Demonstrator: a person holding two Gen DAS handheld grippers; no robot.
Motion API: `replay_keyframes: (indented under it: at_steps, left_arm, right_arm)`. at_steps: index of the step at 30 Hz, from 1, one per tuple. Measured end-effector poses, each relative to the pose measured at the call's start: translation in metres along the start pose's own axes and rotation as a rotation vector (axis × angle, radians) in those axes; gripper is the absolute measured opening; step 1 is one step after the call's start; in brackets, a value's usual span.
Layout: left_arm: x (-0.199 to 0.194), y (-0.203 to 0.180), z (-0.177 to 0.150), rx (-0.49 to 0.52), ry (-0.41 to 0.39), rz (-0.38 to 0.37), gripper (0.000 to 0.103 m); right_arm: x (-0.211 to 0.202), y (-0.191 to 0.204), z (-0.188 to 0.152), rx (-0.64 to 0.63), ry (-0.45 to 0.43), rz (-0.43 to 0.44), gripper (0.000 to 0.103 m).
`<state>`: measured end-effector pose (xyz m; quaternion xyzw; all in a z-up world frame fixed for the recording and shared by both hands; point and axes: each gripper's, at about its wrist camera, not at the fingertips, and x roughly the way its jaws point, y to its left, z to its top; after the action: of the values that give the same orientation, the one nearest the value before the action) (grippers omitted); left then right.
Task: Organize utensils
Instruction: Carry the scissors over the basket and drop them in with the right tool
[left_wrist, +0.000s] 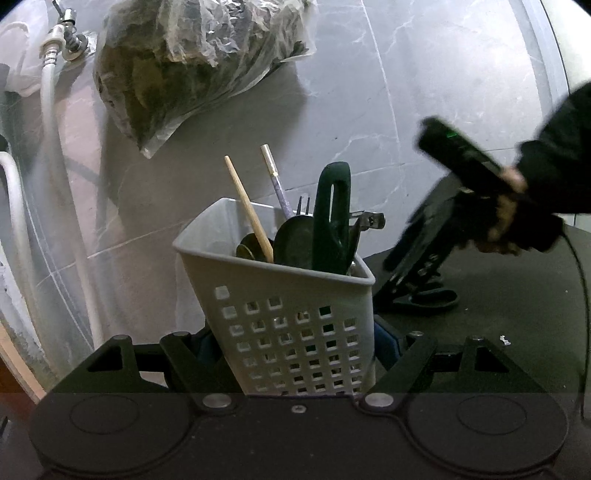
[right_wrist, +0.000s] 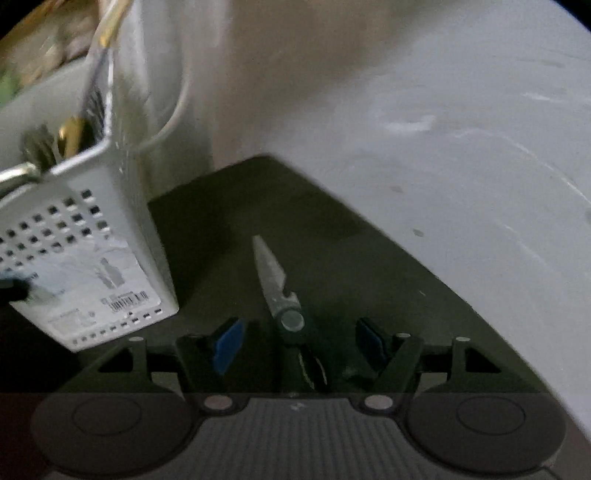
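Between your left gripper (left_wrist: 295, 354) fingers sits the pale grey perforated plastic utensil basket (left_wrist: 291, 314), clamped and tilted, with a wooden chopstick (left_wrist: 249, 210) and dark green handle (left_wrist: 330, 218) standing inside. From your right wrist, your right gripper (right_wrist: 301, 343) is spread wide, straddling the steel-bladed black-handled scissors (right_wrist: 275, 284) lying on the dark surface (right_wrist: 369, 266), untouched.

Both wrist views sit low, facing the wall; the blurrier right apparently shares the basket (left_wrist: 291, 306) (right_wrist: 85, 254)
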<state>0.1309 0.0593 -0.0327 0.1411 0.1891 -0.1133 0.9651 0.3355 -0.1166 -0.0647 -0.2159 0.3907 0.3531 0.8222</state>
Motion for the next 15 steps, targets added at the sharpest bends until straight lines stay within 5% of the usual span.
replay_keyframes:
  at_steps: [2, 5, 11, 15]
  left_arm:
    - [0.001, -0.001, 0.001, -0.005, 0.005, 0.009, 0.081]
    - [0.002, -0.003, 0.003, -0.012, 0.010, 0.019, 0.081]
    - [0.004, -0.003, 0.004, -0.026, 0.012, 0.025, 0.081]
    - [0.005, -0.001, 0.004, -0.029, 0.007, 0.019, 0.081]
  right_arm:
    - [0.017, 0.001, 0.007, -0.068, 0.098, 0.057, 0.056]
    - [0.023, -0.002, 0.016, -0.084, 0.120, 0.124, 0.030]
    - [0.015, 0.000, 0.012, -0.062, 0.113, 0.084, 0.027]
    - [-0.042, -0.004, -0.014, 0.139, -0.087, -0.037, 0.027]
